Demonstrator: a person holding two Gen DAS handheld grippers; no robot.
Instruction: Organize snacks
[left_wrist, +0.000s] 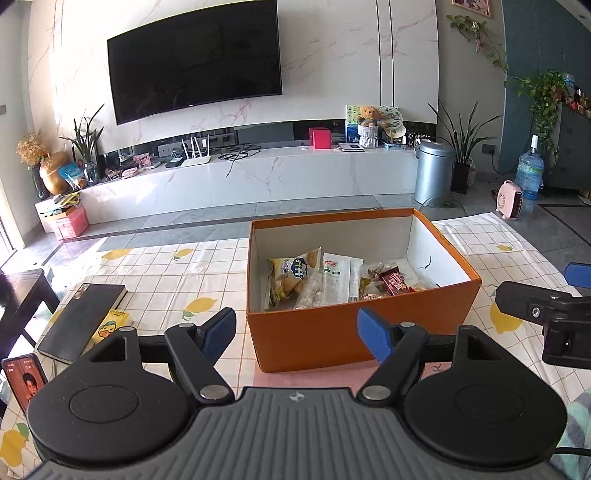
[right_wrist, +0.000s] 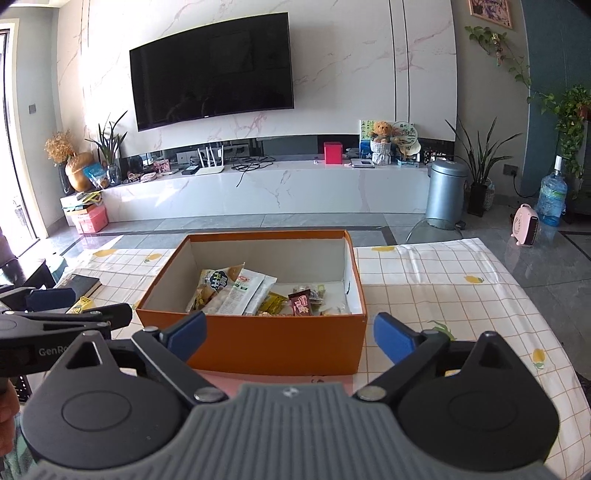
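Note:
An orange cardboard box (left_wrist: 332, 339) stands on the lemon-print tablecloth, also in the right wrist view (right_wrist: 266, 347). Inside lie several snack packets: a yellow bag (left_wrist: 291, 275), a white and green packet (left_wrist: 337, 277) and a dark red packet (left_wrist: 393, 282); they show in the right wrist view too, with the dark red packet (right_wrist: 301, 302) near the front wall. My left gripper (left_wrist: 297, 334) is open and empty just before the box's near wall. My right gripper (right_wrist: 290, 338) is open and empty, also in front of the box.
A black notebook (left_wrist: 81, 319) and a small yellow carton (left_wrist: 110, 325) lie left of the box. A phone (left_wrist: 26, 380) stands at the left edge. The right gripper's body (left_wrist: 546, 314) shows at the right. The tablecloth (right_wrist: 443, 288) extends right of the box.

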